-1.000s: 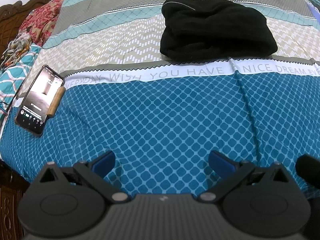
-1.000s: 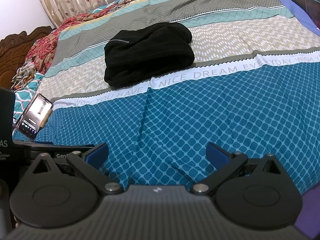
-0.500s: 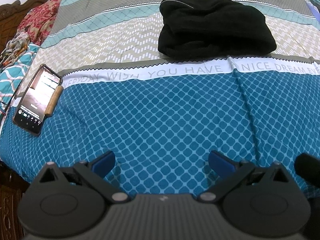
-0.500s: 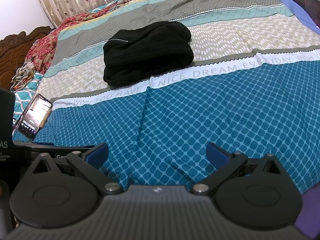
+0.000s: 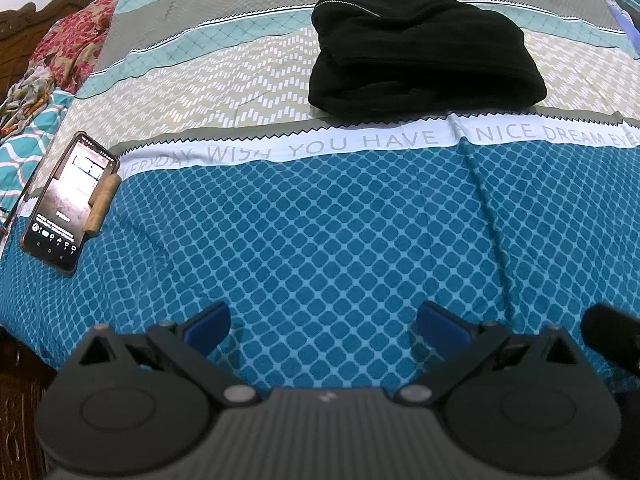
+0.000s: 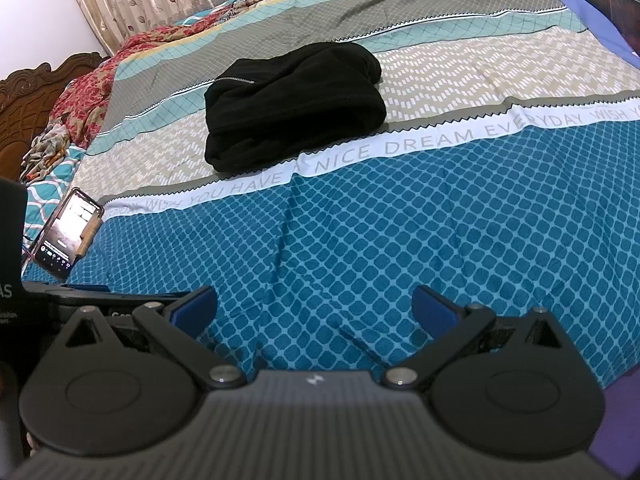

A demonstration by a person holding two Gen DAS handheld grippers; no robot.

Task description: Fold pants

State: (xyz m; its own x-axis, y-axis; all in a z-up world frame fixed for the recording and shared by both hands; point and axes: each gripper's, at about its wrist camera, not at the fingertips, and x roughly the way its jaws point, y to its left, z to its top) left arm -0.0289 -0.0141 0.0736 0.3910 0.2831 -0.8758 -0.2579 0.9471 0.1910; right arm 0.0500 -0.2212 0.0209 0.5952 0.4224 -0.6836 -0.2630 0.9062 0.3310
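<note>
Black pants point(image 5: 420, 50) lie folded in a compact bundle on a patterned bedspread point(image 5: 340, 220), on its beige zigzag band just beyond the white lettered stripe point(image 5: 360, 142), their near edge touching that stripe. The left gripper point(image 5: 324, 322) and right gripper point(image 6: 314, 306) hover over the blue diamond-print section on the near side of the stripe, well apart from the pants, each with blue-tipped fingers spread wide and holding nothing. A phone point(image 5: 68, 204) rests near the bedspread's left edge, left of the stripe's end. Open blue fabric with a few creases stretches between the grippers and the stripe.
</note>
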